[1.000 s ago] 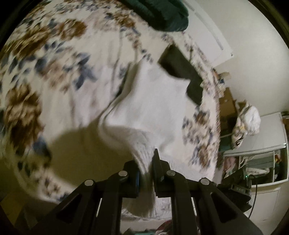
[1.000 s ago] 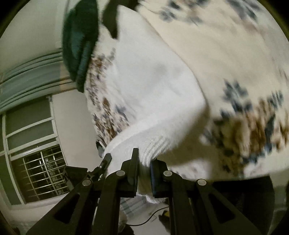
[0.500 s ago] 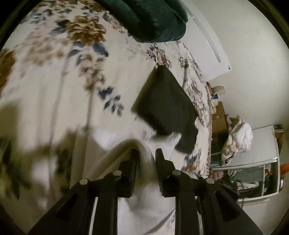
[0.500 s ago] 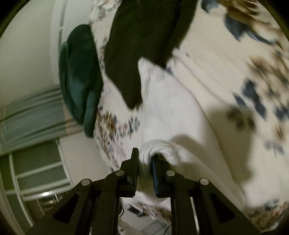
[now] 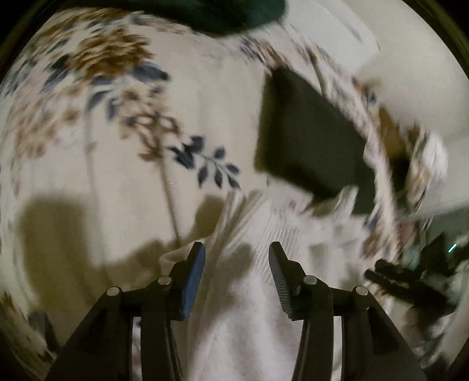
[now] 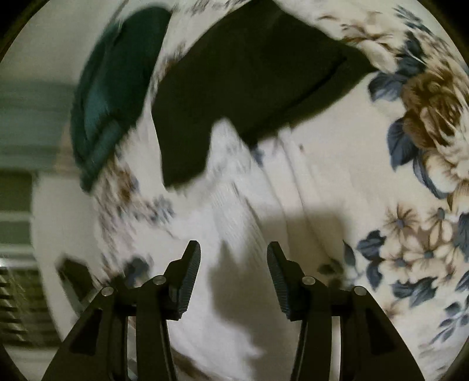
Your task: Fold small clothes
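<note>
A white knitted garment [image 5: 249,316] lies folded on the flowered bedspread [image 5: 88,146], its ribbed edge running up toward a black folded garment [image 5: 307,140]. My left gripper [image 5: 236,255] hovers just over the white garment with its jaws opening; the pads stand apart and press on nothing. In the right wrist view the white garment [image 6: 234,240] lies below my right gripper [image 6: 233,252], whose jaws are opening too, clear of the cloth. The black garment [image 6: 249,73] sits just beyond the white one's far edge.
A dark green cushion [image 6: 108,85] lies at the bed's far edge, also showing at the top as the green cushion [image 5: 222,14]. Past the bed's right side stand white furniture and clutter [image 5: 425,164]. A window with blinds [image 6: 14,293] is at the left.
Both grippers carried the white garment's ribbed edge across toward the black garment, lowered it onto the bed, then let go; their jaws now stand apart.
</note>
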### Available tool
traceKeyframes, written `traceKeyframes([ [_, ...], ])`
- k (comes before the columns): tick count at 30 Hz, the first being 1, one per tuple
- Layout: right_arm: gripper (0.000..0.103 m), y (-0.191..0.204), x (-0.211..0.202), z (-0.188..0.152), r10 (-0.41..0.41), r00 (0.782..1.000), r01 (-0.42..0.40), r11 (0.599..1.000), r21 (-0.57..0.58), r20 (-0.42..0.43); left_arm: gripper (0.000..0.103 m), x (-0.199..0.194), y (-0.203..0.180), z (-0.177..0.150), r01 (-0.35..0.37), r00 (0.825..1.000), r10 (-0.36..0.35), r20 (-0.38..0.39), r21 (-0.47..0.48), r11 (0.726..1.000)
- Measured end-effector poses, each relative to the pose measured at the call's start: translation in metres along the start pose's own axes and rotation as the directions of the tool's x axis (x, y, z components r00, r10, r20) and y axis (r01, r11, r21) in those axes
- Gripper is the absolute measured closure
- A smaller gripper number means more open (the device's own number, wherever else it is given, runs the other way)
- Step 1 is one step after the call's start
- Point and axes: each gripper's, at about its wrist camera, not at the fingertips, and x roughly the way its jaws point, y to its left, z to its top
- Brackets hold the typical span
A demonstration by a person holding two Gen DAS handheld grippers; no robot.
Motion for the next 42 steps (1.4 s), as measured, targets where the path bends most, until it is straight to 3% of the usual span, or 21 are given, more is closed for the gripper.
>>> traceKeyframes([
  [1, 0.053, 0.003, 0.007, -0.002, -0.027, 1.000, 0.027, 0.999, -0.026, -0.010, 0.064, 0.007, -0.007, -0.001, -0.034, 0.999, 0.034, 0.002, 0.044, 0.998],
  [2, 0.066, 0.004, 0.010, -0.005, -0.048, 0.999, 0.048, 0.998, -0.046, -0.002, 0.084, 0.012, -0.013, -0.002, -0.057, 0.998, 0.056, 0.017, 0.077, 0.995],
  [3, 0.079, 0.006, 0.009, -0.010, -0.065, 0.998, 0.066, 0.996, -0.059, 0.010, 0.096, 0.014, -0.015, -0.003, -0.061, 0.998, 0.059, 0.024, 0.091, 0.994],
  [4, 0.094, 0.007, 0.008, -0.009, -0.084, 0.996, 0.086, 0.994, -0.062, 0.034, 0.096, 0.013, -0.017, -0.003, -0.069, 0.997, 0.066, 0.034, 0.091, 0.993],
  [10, 0.097, 0.018, -0.028, -0.010, -0.039, 0.988, 0.046, 0.998, -0.043, 0.151, 0.096, -0.037, 0.000, -0.001, -0.012, 0.989, 0.015, 0.150, -0.023, 1.000],
  [13, 0.098, 0.024, -0.038, -0.001, -0.028, 0.985, 0.034, 0.999, -0.038, 0.168, 0.096, -0.035, 0.010, 0.005, -0.023, 0.988, 0.033, 0.149, -0.068, 0.997],
  [15, 0.100, 0.025, -0.035, 0.009, -0.072, 0.980, 0.081, 0.996, -0.038, 0.185, 0.096, -0.018, 0.018, 0.015, -0.047, 0.991, 0.058, 0.120, -0.092, 0.995],
  [19, 0.100, 0.010, -0.001, 0.036, -0.126, 0.987, 0.127, 0.992, 0.000, 0.100, 0.094, 0.014, 0.032, 0.026, -0.030, 0.999, 0.034, 0.030, -0.140, 0.990],
  [23, 0.097, -0.001, 0.003, 0.030, -0.100, 0.995, 0.100, 0.995, 0.000, 0.017, 0.084, -0.001, 0.028, 0.017, 0.010, 1.000, -0.009, 0.008, -0.129, 0.992],
  [24, 0.096, -0.005, -0.001, 0.025, -0.076, 0.997, 0.076, 0.997, 0.010, -0.004, 0.083, -0.010, 0.029, 0.011, 0.039, 0.999, -0.037, 0.016, -0.132, 0.991],
  [28, 0.074, -0.023, -0.026, -0.011, -0.047, 0.998, 0.048, 0.999, 0.016, -0.034, 0.080, -0.045, 0.040, -0.024, 0.064, 0.998, -0.060, 0.030, -0.156, 0.986],
  [32, 0.071, -0.047, -0.033, -0.074, -0.021, 0.994, 0.026, 0.999, 0.043, -0.109, 0.066, -0.064, 0.044, -0.083, 0.020, 1.000, -0.021, -0.006, -0.125, 0.992],
  [36, 0.066, -0.057, -0.015, -0.123, 0.001, 0.984, 0.007, 0.999, 0.047, -0.178, 0.066, -0.044, 0.050, -0.135, 0.035, 0.995, -0.050, -0.088, -0.164, 0.986],
  [38, 0.066, -0.063, -0.005, -0.137, 0.013, 0.981, 0.000, 0.998, 0.069, -0.193, 0.067, -0.039, 0.046, -0.148, 0.046, 0.997, -0.057, -0.055, -0.184, 0.982],
  [40, 0.067, -0.060, 0.000, -0.145, -0.002, 0.984, 0.012, 0.999, 0.053, -0.176, 0.088, -0.039, 0.041, -0.153, 0.028, 0.999, -0.032, -0.020, -0.182, 0.983],
  [41, 0.083, -0.058, 0.000, -0.147, -0.024, 0.988, 0.030, 0.999, 0.042, -0.154, 0.093, -0.040, 0.040, -0.153, 0.014, 1.000, -0.016, -0.013, -0.187, 0.982],
  [42, 0.091, -0.056, 0.000, -0.148, -0.037, 0.988, 0.043, 0.998, 0.040, -0.147, 0.094, -0.044, 0.041, -0.151, 0.012, 1.000, -0.012, 0.003, -0.198, 0.980],
])
